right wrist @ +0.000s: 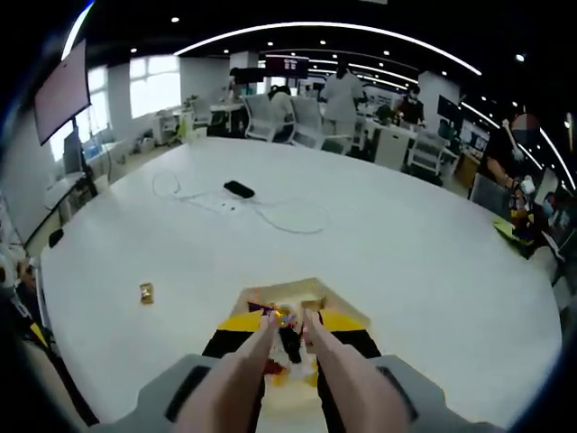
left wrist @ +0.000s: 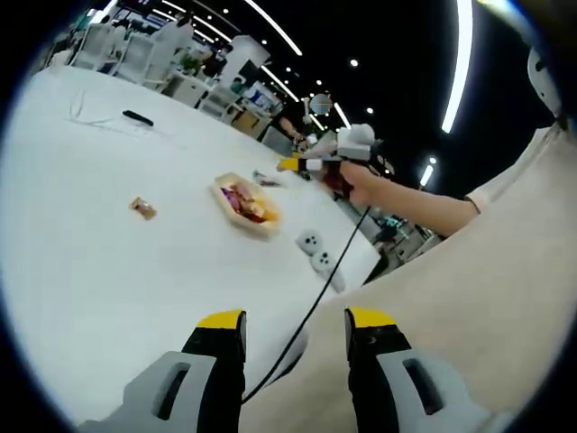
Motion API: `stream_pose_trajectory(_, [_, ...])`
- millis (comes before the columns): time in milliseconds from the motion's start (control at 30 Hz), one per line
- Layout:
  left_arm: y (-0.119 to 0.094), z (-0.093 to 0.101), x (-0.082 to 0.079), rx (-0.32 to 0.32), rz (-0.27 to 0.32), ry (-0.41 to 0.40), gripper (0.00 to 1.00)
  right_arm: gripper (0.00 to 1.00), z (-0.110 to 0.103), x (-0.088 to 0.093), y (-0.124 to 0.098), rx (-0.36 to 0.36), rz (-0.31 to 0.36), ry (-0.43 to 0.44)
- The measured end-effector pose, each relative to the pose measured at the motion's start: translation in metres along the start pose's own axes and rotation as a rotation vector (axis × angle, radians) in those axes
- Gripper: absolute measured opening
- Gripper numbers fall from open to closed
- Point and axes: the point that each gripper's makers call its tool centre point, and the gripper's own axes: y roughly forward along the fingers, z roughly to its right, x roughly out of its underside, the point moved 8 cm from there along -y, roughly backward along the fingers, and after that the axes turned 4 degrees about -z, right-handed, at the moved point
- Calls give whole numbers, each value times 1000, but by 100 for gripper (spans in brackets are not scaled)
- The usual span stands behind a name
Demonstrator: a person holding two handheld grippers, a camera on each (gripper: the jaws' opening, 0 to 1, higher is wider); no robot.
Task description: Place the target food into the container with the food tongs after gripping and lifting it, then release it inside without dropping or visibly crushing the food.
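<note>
Right now the right gripper holds a pair of pinkish food tongs, its jaws clamped on them, and the two tong arms run forward with their tips over the container, a shallow pale tray near the counter's near edge. The tong tips stand a little apart, with colourful wrapped pieces and something dark between them; whether they grip anything I cannot tell.

The target food, a small brownish wrapped piece, lies alone on the white counter, well apart from the container and out toward the counter's middle. From the tongs it lies off to the left and slightly ahead. Its long axis looks roughly parallel to the tray's, though it is too small to be sure.

The left gripper hovers by the near edge with its jaws open and empty. The right gripper is the one carrying the tool, so I judge it must swing left.
</note>
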Motion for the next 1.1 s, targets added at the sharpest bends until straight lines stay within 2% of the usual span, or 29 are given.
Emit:
stream_pose_trajectory(400, [2, -1, -2, -9, -20, 7, 43, 24, -1, 1, 6, -25, 5, 31])
stream_pose_trajectory(667, [1, 0, -5, -35, 0, 0, 43, 26, -7, 5, 16, -64, -13, 24])
stream_pose_trajectory(1000, [-1, -1, -2, -50, 19, -11, 43, 28, -3, 12, 15, -48, -31, 35])
stream_pose_trajectory(1100, [-2, -1, -3, -53, 48, -14, 43, 29, -3, 15, 13, -45, -37, 35])
